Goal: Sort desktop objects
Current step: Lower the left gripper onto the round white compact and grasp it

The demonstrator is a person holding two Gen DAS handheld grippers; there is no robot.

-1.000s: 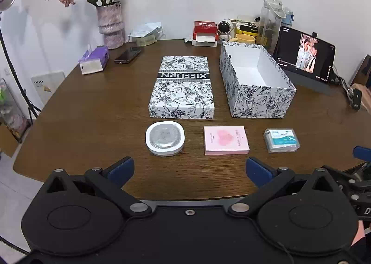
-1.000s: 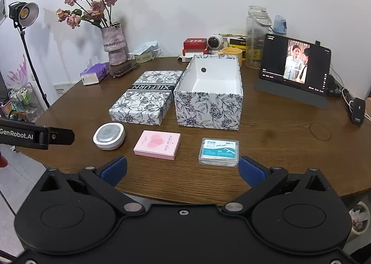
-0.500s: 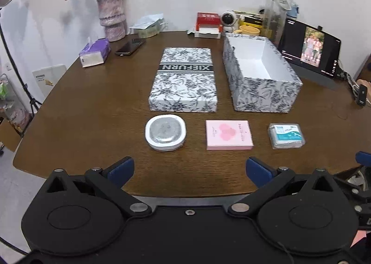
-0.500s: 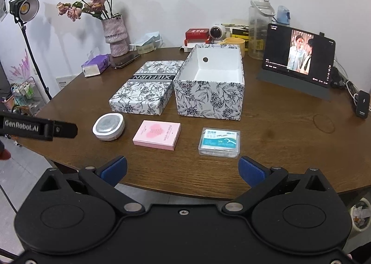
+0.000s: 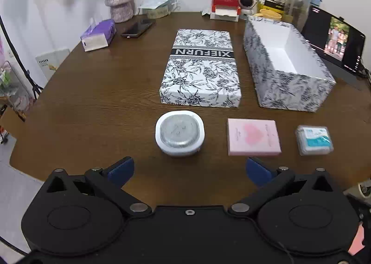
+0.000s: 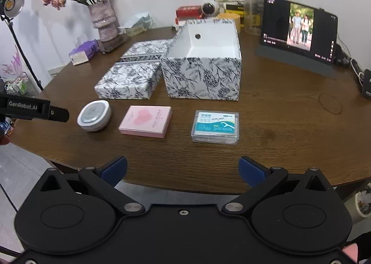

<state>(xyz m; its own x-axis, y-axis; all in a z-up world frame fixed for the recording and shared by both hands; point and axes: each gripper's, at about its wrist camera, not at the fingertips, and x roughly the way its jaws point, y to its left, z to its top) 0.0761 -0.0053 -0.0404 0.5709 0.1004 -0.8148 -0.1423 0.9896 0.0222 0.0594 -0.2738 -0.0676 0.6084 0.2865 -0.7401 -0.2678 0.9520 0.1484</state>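
three small items line the near table edge: white rounded tin (image 5: 179, 133) at 9 o'clock, flat pink heart box (image 5: 253, 137) in the middle, clear floss-pick case (image 5: 314, 140) at 3 o'clock; at 12 o'clock, floral lid (image 5: 200, 66) beside open, empty floral box (image 5: 287, 64)

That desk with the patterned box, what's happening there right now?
A person holds a gripper in each hand, and both are open and empty above the near edge of the table. The left gripper faces the white round case; the right gripper faces the floss pick box. The pink card box lies between those two. Behind them, the open patterned box holds nothing, and its lid lies beside it. No sorting has been done yet.
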